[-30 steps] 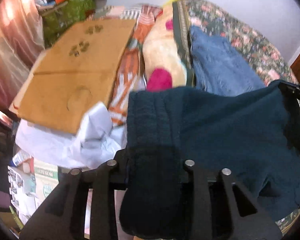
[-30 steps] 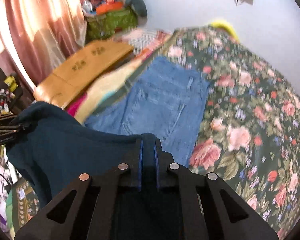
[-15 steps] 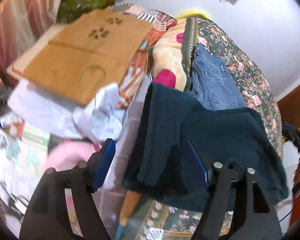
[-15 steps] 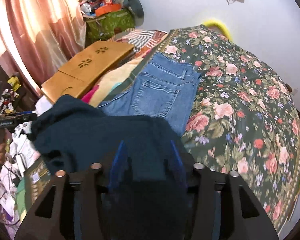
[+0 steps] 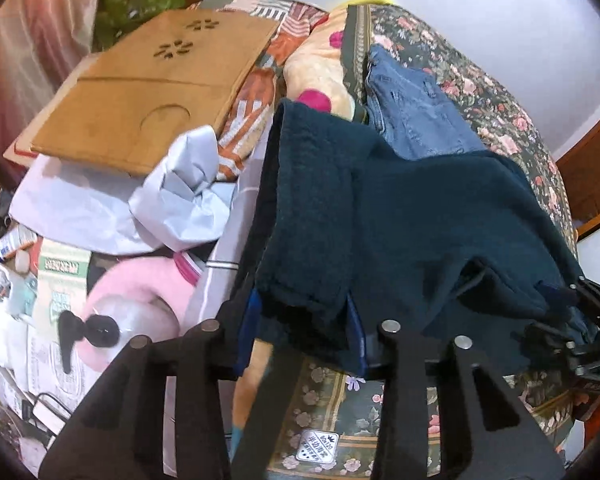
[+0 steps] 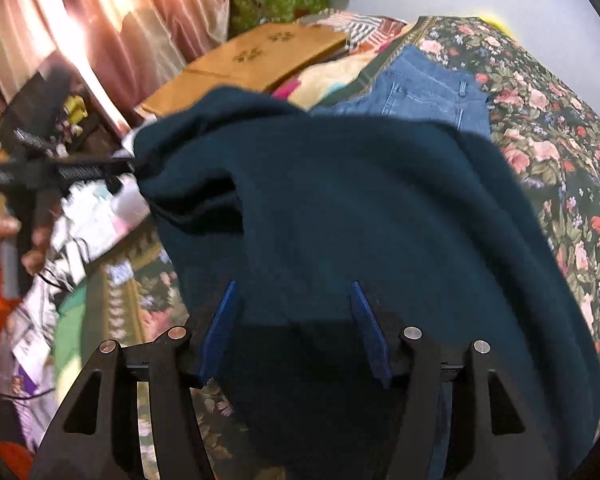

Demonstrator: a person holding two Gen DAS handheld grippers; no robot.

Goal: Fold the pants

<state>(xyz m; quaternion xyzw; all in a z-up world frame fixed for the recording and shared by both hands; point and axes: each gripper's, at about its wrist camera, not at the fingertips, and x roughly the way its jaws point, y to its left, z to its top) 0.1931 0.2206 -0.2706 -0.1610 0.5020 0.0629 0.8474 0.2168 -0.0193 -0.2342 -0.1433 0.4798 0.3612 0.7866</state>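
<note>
Both grippers, left (image 5: 300,332) and right (image 6: 296,328), released; teal pants (image 6: 360,208) lie on bed (image 6: 560,128) beside jeans (image 6: 424,88).

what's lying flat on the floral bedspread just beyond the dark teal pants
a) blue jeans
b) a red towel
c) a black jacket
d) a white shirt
a: a pair of blue jeans, with stitched pocket seams, lies spread on the floral bedspread just past the far edge of the dark teal pants.
</note>
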